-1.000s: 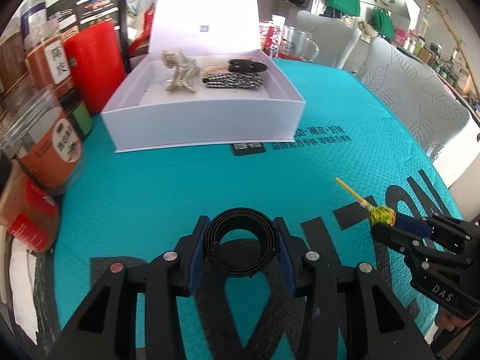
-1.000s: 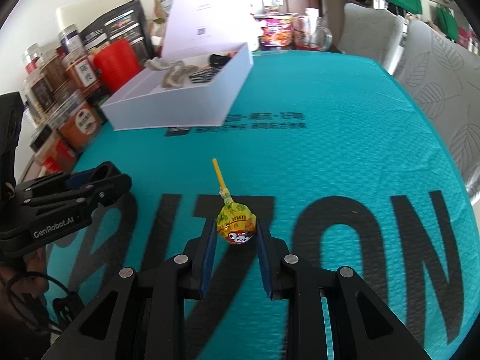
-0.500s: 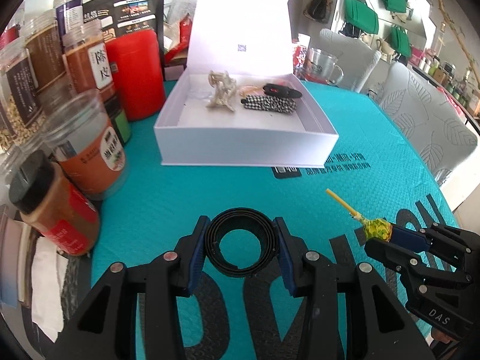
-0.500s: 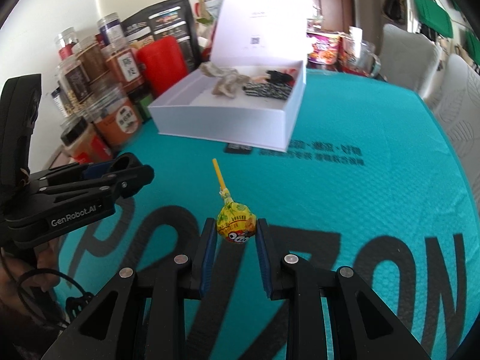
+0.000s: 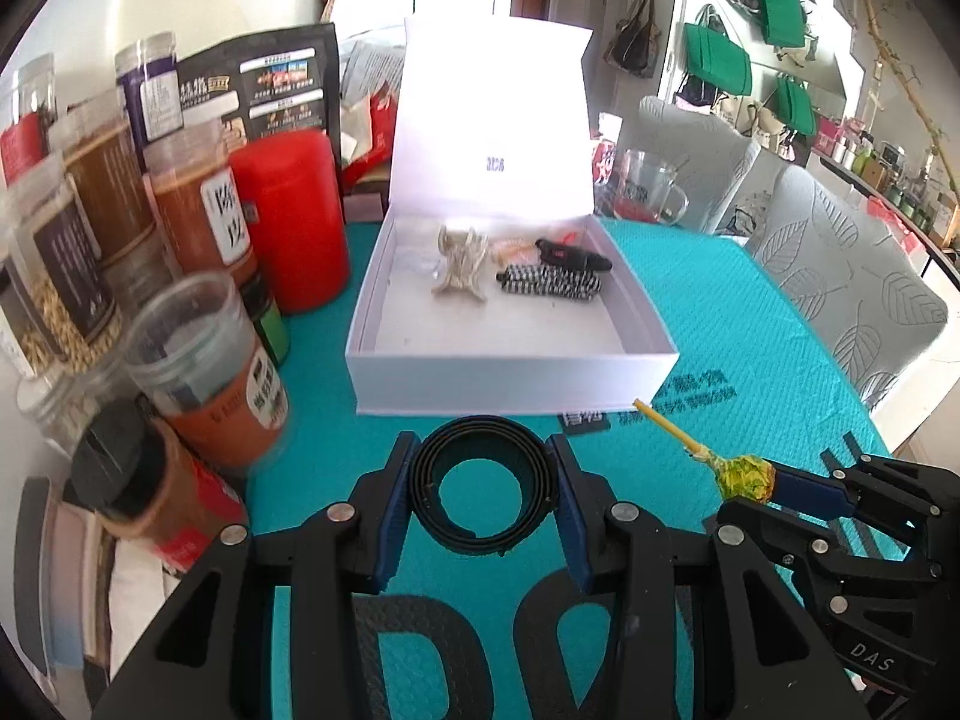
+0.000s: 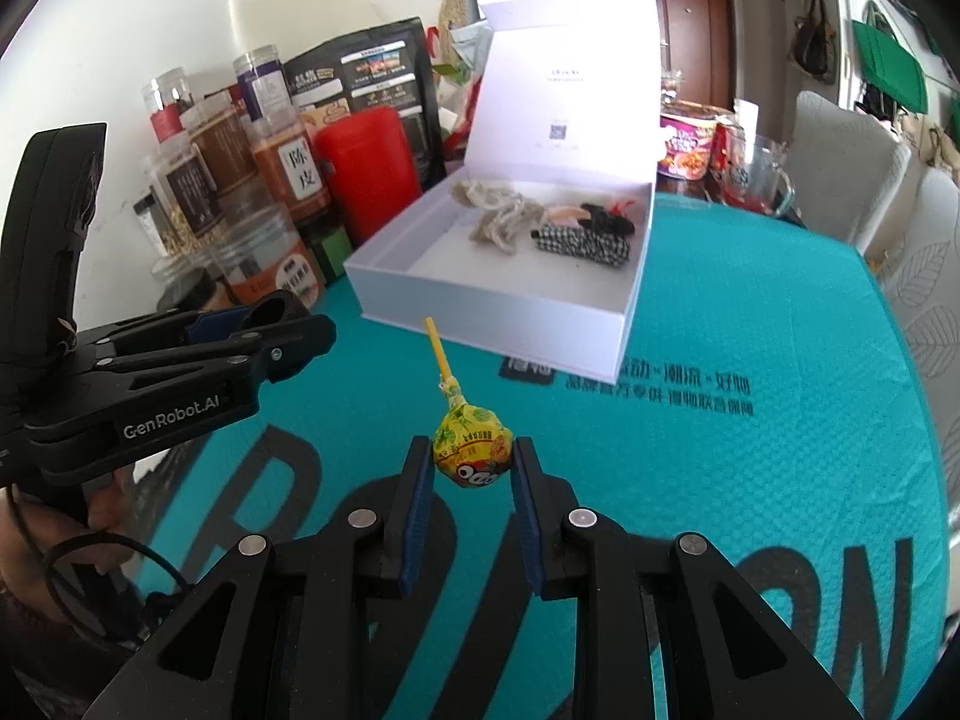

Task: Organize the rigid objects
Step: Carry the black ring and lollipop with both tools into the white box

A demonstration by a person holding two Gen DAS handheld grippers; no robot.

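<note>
Where left wrist view looks along left gripper [image 5: 483, 483]: clenched on coiled black flat-band ring [image 5: 480, 483], held above teal mat [image 5: 750, 324], just short of open white cardboard box [image 5: 510, 381]. Judged light, springy; squeezed across outer rim, may deform or uncoil. Box contents partly blurred.

Where right wrist view looks along right gripper [image 6: 473, 468]: grasping yellow-wrapped lollipop on yellow stick [image 6: 473, 450] by head, stick pointing at box. Judged light, hard, wrapper slippery. Far jars indistinct.
</note>
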